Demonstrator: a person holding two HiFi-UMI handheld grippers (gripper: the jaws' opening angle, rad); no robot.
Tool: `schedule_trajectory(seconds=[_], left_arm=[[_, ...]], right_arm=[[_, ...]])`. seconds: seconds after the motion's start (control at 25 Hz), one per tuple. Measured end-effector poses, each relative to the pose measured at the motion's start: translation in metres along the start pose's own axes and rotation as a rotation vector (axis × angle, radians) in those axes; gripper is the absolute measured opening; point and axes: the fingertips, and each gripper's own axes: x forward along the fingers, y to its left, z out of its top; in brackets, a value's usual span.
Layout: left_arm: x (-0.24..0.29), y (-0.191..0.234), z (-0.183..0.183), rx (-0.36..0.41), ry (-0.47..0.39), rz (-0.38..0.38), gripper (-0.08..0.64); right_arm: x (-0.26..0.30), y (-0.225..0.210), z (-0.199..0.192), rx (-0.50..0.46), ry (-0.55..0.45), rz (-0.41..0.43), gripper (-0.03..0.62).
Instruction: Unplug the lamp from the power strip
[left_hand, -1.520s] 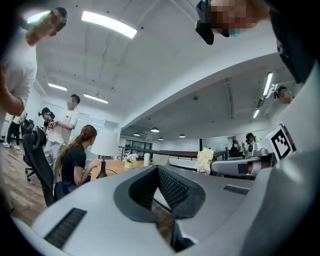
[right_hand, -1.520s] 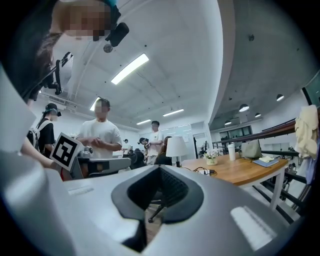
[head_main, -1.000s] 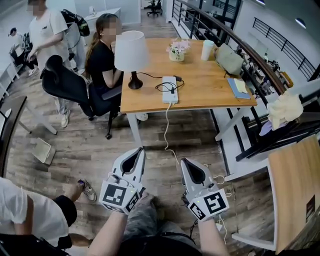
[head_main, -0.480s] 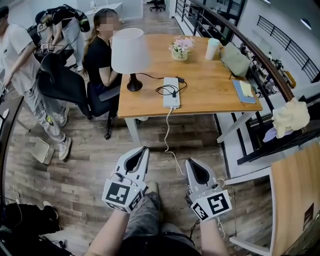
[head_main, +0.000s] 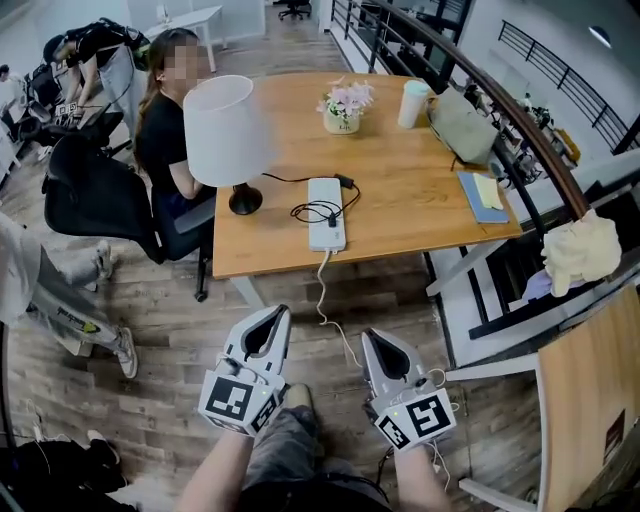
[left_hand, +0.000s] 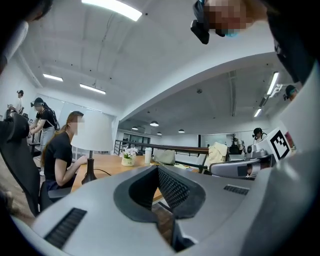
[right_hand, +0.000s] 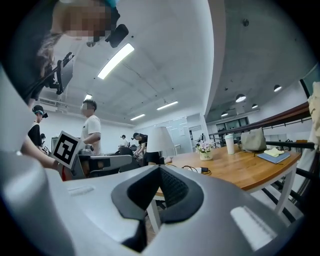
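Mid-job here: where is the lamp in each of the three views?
Head view: lamp upper left, on the table, left end.
Left gripper view: lamp left of centre, above the jaws.
Right gripper view: lamp at centre, just above the jaws.
Shared landmark: flower pot, right of the lamp everywhere.

Grey left gripper (head_main: 274, 311), right gripper (head_main: 370, 334); black-white marker cubes (head_main: 238, 398); grey trousers (head_main: 285, 450).

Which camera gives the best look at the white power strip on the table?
The head view: it looks down on the whole power strip, with a black plug in it. The right gripper view catches only a low, distant sliver; the left gripper view doesn't show it.
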Motion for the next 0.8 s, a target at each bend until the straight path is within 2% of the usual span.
schedule_trajectory(seconds=[0.16, 0.48, 0.8], left_arm=[[0.031, 0.016, -0.003, 0.001, 0.015, -0.03, -0.003], [0.079, 0.046, -0.016, -0.045, 0.015, -0.077, -0.003], [0.102, 0.05, -0.024, -0.061, 0.02, -0.103, -0.003]], right_arm=[[0.029, -0.018, -0.003, 0.006, 0.013, -0.014, 0.008], [0.072, -0.042, -0.015, 0.009, 0.049, -0.049, 0.008], [0.093, -0.053, -0.029, 0.027, 0.079, -0.047, 0.008]])
